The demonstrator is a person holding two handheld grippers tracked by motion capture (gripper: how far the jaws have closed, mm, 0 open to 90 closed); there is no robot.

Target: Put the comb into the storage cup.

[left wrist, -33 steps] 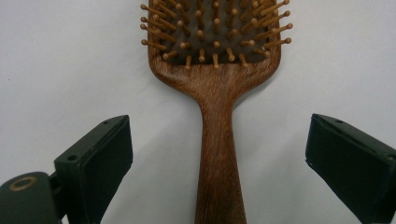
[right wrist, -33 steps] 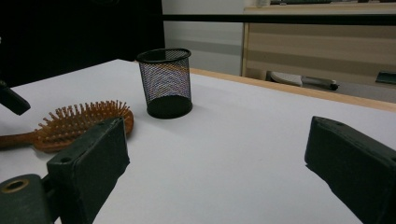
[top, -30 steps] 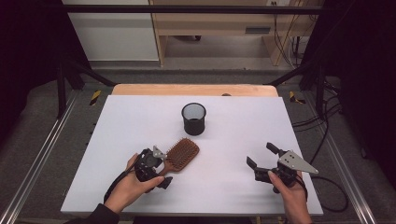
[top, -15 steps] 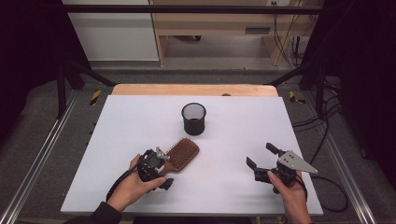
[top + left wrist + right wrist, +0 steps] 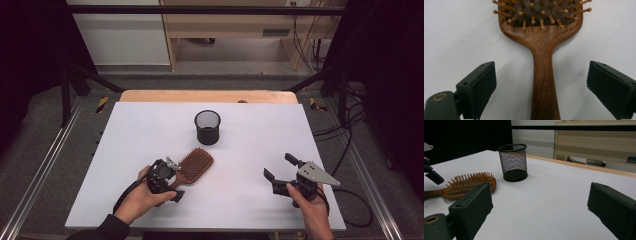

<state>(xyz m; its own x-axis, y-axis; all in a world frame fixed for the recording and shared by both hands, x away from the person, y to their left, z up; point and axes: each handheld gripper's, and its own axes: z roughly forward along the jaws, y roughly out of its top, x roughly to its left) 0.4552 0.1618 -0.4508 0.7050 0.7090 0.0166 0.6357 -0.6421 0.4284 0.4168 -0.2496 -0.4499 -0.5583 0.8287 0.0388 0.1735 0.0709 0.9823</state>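
The left gripper [image 5: 175, 170] is sitting nearest, its jaws gaping wide on either side of the wooden hairbrush [image 5: 543, 75] handle without touching it. The brush is lying bristles-up on the white counter [image 5: 125, 130]. The right gripper [image 5: 280, 167] is hovering well apart, jaws wide and empty. Beyond the brush, a black mesh cup [image 5: 207, 127] is standing upright, with bare counter between.

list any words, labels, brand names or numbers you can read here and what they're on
None can be read.
Hairbrush: bare wood grain, no brand mark on the side facing up.
Mesh cup: plain black, no label.
Table: blank white.
Left gripper and right gripper: no print on the jaws.
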